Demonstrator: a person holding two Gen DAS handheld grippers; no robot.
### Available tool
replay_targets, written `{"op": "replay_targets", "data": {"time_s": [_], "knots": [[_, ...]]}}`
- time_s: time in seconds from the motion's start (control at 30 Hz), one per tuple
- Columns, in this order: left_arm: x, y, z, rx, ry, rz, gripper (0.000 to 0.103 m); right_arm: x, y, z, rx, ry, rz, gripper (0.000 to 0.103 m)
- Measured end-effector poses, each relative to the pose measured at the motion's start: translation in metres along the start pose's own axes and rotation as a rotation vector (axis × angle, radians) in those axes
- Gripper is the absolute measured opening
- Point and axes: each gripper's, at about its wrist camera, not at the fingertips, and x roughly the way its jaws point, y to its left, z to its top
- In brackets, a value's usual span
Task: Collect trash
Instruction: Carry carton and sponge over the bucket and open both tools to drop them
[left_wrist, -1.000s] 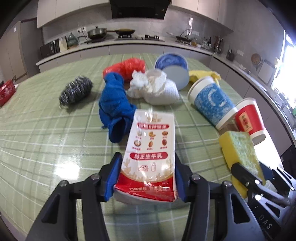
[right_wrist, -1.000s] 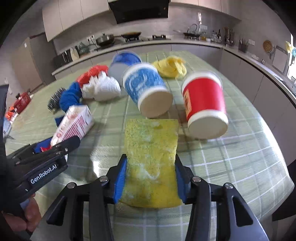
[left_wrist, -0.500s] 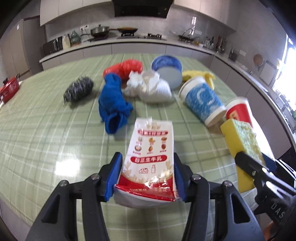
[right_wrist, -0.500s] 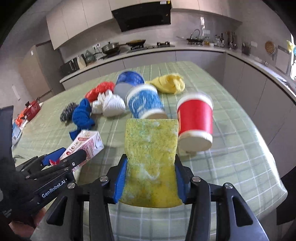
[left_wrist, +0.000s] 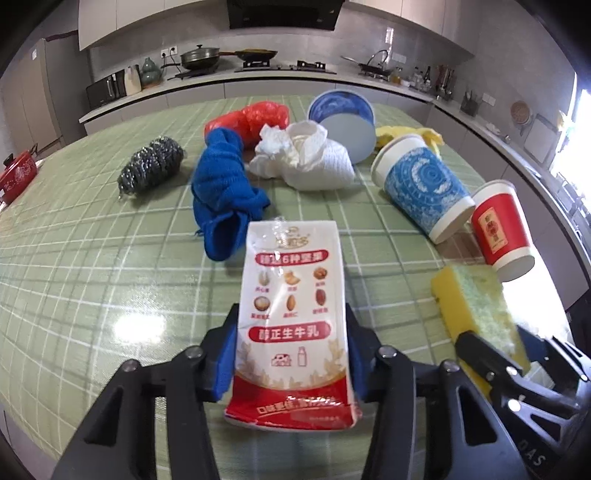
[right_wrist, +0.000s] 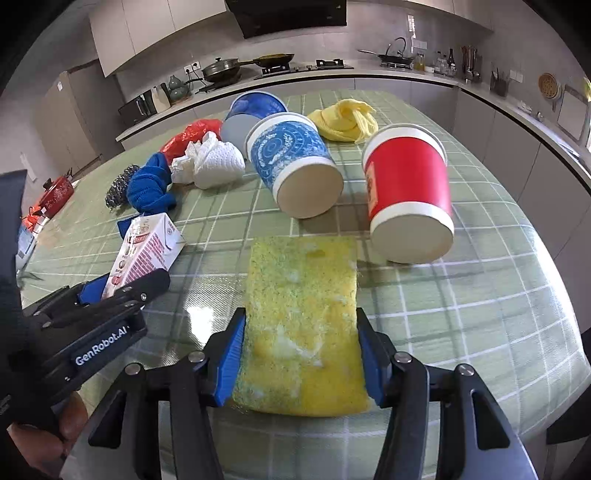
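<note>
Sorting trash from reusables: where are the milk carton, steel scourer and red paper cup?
milk carton (left_wrist: 291, 317), left wrist view, printed front.
steel scourer (left_wrist: 151, 166), left wrist view, middle.
red paper cup (right_wrist: 406, 177), right wrist view, side wall.

A grey-walled kitchen with pale cabinets (left_wrist: 155, 11), a dark hood (left_wrist: 282, 13), and seemingly window light (left_wrist: 581, 122).

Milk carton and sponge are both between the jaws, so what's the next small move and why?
Probably lift both clear of the table. The left gripper has the milk carton, jaws closing; the right gripper has the yellow sponge, jaws opening, so firm that grip first. No bin shows.
</note>
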Motion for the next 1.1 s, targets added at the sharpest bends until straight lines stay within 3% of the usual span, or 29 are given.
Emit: {"op": "replay_targets", "data": {"time_s": [0.33, 0.7, 0.9, 1.1], "knots": [[-0.040, -0.017, 0.019, 0.000, -0.084, -0.026, 0.051, -0.039, -0.012, 0.019, 0.014, -0.102, 0.013, 0.049], [-0.063, -0.092, 0.016, -0.003, -0.135, -0.023, 0.051, -0.087, -0.084, 0.028, 0.018, -0.167, 0.021, 0.049], [-0.068, -0.146, 0.015, 0.038, -0.135, -0.086, 0.051, -0.109, -0.138, 0.029, 0.075, -0.197, -0.023, 0.049], [-0.052, -0.205, 0.020, 0.127, -0.127, -0.224, 0.051, -0.128, -0.201, 0.021, 0.169, -0.219, -0.160, 0.049]]}}
